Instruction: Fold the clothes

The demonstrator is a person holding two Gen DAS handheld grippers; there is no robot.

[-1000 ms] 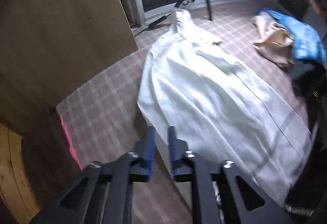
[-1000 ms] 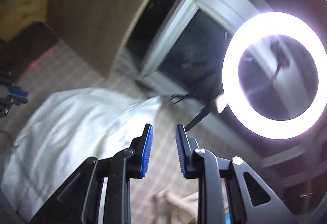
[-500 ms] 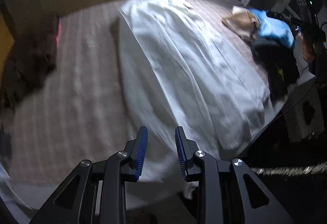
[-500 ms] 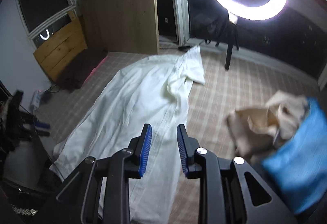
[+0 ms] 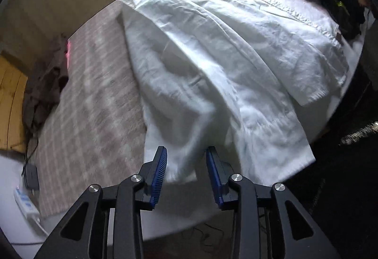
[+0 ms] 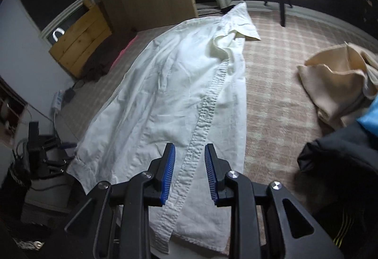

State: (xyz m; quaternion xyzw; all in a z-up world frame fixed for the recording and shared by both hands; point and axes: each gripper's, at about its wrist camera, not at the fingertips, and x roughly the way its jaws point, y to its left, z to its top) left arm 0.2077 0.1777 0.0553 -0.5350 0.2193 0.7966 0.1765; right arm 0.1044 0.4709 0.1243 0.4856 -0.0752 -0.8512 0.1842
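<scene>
I'm looking at the white shirt (image 6: 189, 84) lying lengthwise on the checked bed cover (image 6: 271, 98), collar at the far end, hem hanging over the near edge, button placket running up the middle-right. One side is looking already laid inward, a sleeve lying along the body, so it's reading as partly folded, lengthwise only; no crosswise fold showing. My left gripper (image 5: 186, 164) is hovering with jaws apart over the near hem, gripping nothing. My right gripper (image 6: 190, 164) is also spread apart, straddling the placket, empty. A beige garment (image 6: 340, 79), something blue and dark clothes are waiting in a pile at right.
</scene>
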